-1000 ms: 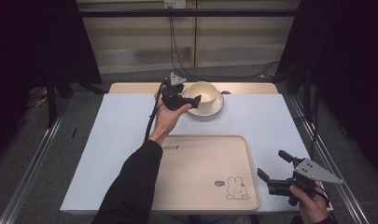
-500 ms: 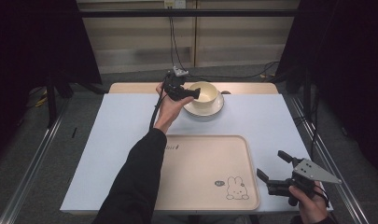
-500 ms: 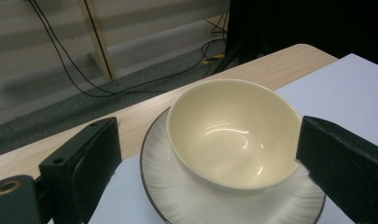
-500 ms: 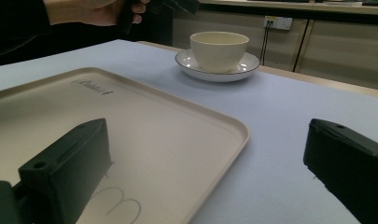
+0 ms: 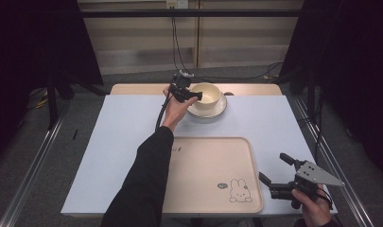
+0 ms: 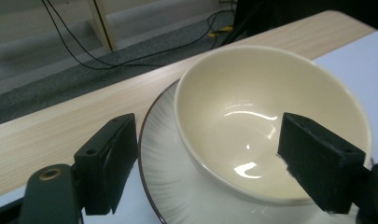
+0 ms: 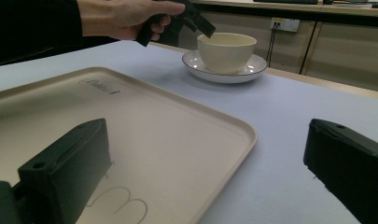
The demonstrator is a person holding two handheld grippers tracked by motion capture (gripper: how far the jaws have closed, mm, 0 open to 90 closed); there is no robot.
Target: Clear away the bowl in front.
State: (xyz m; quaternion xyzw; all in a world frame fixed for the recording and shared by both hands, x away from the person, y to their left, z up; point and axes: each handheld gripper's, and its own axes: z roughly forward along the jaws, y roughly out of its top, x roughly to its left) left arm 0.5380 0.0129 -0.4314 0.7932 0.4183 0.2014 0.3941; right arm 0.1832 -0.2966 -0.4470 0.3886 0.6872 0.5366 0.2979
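Observation:
A cream bowl (image 5: 209, 93) stands on a white ribbed plate (image 5: 218, 110) at the far middle of the table. My left gripper (image 5: 193, 94) hangs over the bowl's left rim. In the left gripper view one jaw sits outside the bowl (image 6: 270, 107) above the plate (image 6: 163, 182), the other inside it. The jaws have just been closing, with the bowl's wall between them, and a gap still shows beside the pads. My right gripper (image 5: 273, 166) rests open at the front right, nothing between its jaws.
A beige tray (image 5: 203, 179) with a rabbit print lies at the front middle of the pale blue mat, just left of my right gripper. The tray's rim (image 7: 242, 140) lies between that gripper's jaws. Cables hang behind the table.
My left hand has moved right and down onto the bowl's rim, and its jaws stand narrower. The right gripper has kept still.

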